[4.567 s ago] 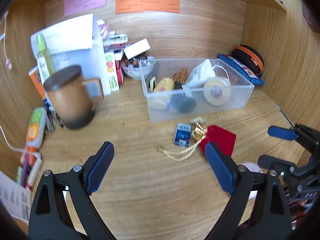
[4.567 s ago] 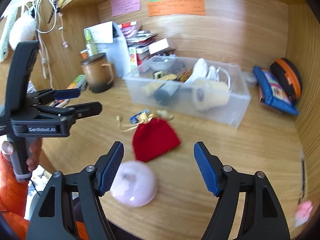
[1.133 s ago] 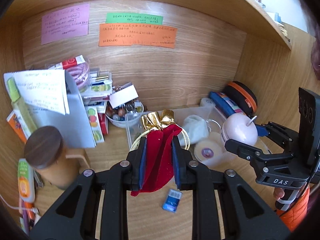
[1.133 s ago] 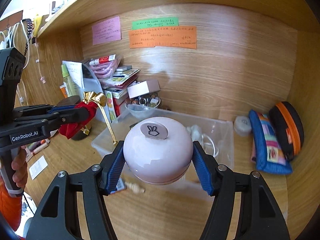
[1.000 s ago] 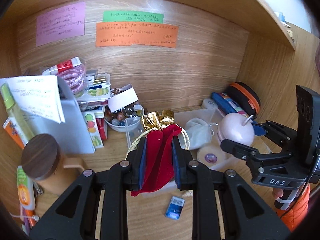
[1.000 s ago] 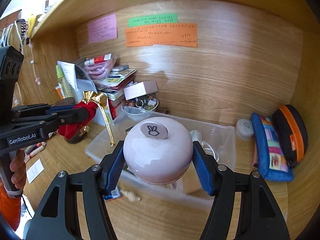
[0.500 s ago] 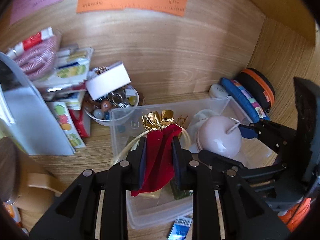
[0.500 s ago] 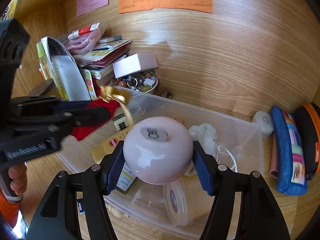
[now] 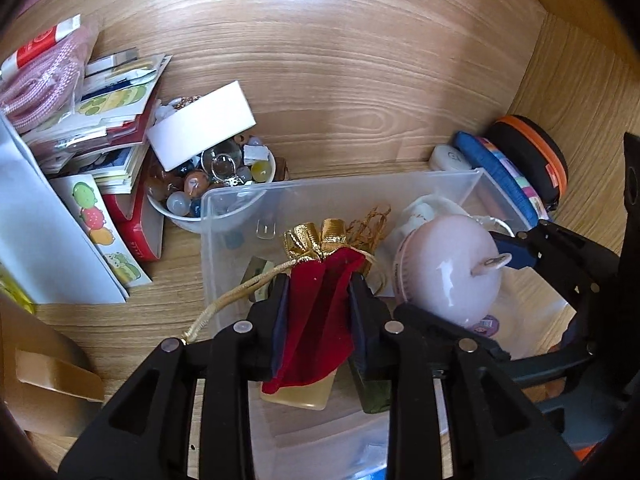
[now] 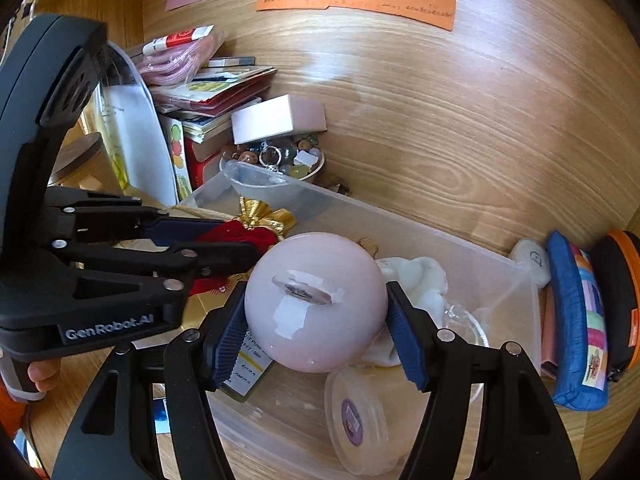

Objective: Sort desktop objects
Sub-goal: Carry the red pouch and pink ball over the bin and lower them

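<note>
My left gripper [image 9: 318,292] is shut on a red velvet pouch [image 9: 316,312] with a gold bow and cord, held over the left part of the clear plastic bin [image 9: 344,188]. The pouch also shows in the right wrist view [image 10: 240,236]. My right gripper [image 10: 316,320] is shut on a round pink case [image 10: 316,300] and holds it over the bin's middle [image 10: 516,276]. The pink case shows in the left wrist view [image 9: 448,268], right beside the pouch. Inside the bin lie a tape roll [image 10: 360,420], a white cloth [image 10: 420,280] and small bottles.
A bowl of beads [image 9: 212,184] with a white box [image 9: 200,136] on it stands behind the bin. Stacked booklets [image 9: 104,120] are at the left. A blue pouch [image 10: 576,320] and an orange-rimmed black case [image 10: 620,300] lie right of the bin. A brown mug [image 9: 36,364] stands at the near left.
Both grippers have moved forward and down over the bin, each still holding its object. The pouch and pink case now hang lower, close to the bin's contents.
</note>
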Demonstrator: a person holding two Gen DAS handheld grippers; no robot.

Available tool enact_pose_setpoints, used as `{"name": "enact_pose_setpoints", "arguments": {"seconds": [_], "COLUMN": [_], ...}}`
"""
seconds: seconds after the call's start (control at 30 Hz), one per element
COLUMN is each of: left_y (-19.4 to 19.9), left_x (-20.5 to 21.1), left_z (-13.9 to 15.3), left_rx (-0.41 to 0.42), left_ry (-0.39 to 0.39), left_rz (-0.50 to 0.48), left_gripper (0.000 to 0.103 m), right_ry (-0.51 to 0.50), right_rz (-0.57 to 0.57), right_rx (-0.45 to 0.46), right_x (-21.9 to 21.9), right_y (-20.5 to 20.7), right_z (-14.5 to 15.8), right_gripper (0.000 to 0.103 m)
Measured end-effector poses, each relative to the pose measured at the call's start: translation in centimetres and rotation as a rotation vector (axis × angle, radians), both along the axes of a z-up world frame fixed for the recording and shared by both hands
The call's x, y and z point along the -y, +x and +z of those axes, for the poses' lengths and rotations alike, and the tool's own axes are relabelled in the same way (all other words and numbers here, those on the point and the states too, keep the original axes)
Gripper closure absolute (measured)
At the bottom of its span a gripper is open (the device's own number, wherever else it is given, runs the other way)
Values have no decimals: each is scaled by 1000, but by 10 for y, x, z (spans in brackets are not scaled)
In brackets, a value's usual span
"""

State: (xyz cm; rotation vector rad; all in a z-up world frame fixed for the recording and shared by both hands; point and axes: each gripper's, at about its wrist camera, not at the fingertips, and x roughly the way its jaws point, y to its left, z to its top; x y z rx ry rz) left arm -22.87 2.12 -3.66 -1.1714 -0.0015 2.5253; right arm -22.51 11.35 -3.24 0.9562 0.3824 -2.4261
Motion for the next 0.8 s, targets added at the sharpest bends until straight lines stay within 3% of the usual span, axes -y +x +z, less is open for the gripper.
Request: {"name": "enact_pose_setpoints", "arguments": {"seconds": [0.33,0.43,0.5,0.57,0.8], "left_y": [-1,1,1,4,9], "left_x": [-5,0,2,5,6], "left_z": [-4,-1,2,5,11], "left_rx": [-17,-20,-26,-33,-41], "left_ry": [-22,-11,9,23,42], "left_rz": [-9,-10,-10,-13,-20], "left_gripper": [73,67,53,47,46], "right_ry": [11,11,0,-17,-55], "right_rz": [-16,-12,-3,-3,8], "right_rx": [-10,-10,2,7,21], "right_x": [1,0,-2,-5,-12], "right_y": [-1,0,0,0,4], "right_z": [-8,-8,-7,-6,-1], "right_gripper": [40,40,38,35,34]}}
